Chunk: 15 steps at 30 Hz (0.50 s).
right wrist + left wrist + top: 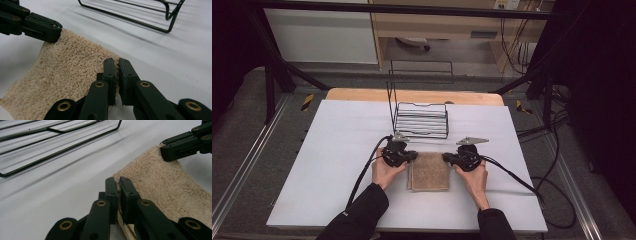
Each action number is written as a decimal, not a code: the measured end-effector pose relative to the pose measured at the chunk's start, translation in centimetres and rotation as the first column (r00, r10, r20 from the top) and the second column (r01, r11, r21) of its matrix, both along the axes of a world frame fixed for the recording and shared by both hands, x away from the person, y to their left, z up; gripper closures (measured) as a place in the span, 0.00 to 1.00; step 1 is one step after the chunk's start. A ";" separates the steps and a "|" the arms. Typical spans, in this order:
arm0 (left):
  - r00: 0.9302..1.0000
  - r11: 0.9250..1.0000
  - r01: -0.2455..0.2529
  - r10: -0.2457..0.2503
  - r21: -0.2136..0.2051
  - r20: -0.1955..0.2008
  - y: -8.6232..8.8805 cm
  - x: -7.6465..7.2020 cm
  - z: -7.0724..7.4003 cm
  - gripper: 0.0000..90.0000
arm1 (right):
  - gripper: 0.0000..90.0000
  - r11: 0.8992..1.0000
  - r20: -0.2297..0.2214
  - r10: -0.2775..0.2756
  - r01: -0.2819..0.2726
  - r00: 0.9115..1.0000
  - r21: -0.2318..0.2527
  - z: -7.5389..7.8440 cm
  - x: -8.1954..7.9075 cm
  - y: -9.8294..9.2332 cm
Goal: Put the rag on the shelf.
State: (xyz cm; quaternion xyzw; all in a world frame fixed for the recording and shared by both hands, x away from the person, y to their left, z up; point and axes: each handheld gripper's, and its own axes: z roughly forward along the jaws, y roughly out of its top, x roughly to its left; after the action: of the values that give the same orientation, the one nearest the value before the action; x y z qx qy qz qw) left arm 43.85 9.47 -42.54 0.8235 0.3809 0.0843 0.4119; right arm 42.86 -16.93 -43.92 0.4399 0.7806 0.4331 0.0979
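A white counter [337, 165] stands inside a dark metal frame, with a wooden edge at its far side and cables trailing off to the right. On it, toward the person, lies a folded tan towel [429, 171], flat, its long axis running from the person toward the wire rack [421, 120]. The rack stands just beyond the towel's far edge, apart from it, and as far as I can make out it holds nothing.

The left claw [413, 156] sits at the towel's far left corner, the right claw [446, 157] at its far right corner, so each hand is equally near and the cloth lies between them. In the left gripper view, the left claw [117, 185] is pinched nearly closed with the towel's edge caught between its jaws. The right claw [116, 66] looks the same, closed on terry pile at its corner. Both grips look shallow, though the layers caught are hard to count. A lift toward the rack looks like the likely next move.
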 end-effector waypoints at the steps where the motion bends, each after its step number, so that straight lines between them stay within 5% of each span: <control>1: 1.000 1.000 0.002 -0.002 -0.005 0.005 0.0 -0.1 0.1 0.95 | 0.95 1.000 0.002 0.000 0.000 1.000 0.003 0.2 -0.1 -0.1; 15: 0.999 0.999 0.019 -0.017 -0.048 0.051 0.9 -1.5 1.4 0.95 | 0.95 0.999 0.056 0.015 -0.018 0.998 0.051 1.8 -1.2 -0.2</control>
State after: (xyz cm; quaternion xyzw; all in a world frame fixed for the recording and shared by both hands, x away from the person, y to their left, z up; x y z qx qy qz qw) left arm 42.35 10.39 -41.15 0.8143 0.3648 0.0920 0.4420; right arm 41.71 -17.17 -42.07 0.4235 0.7698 0.4659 0.1045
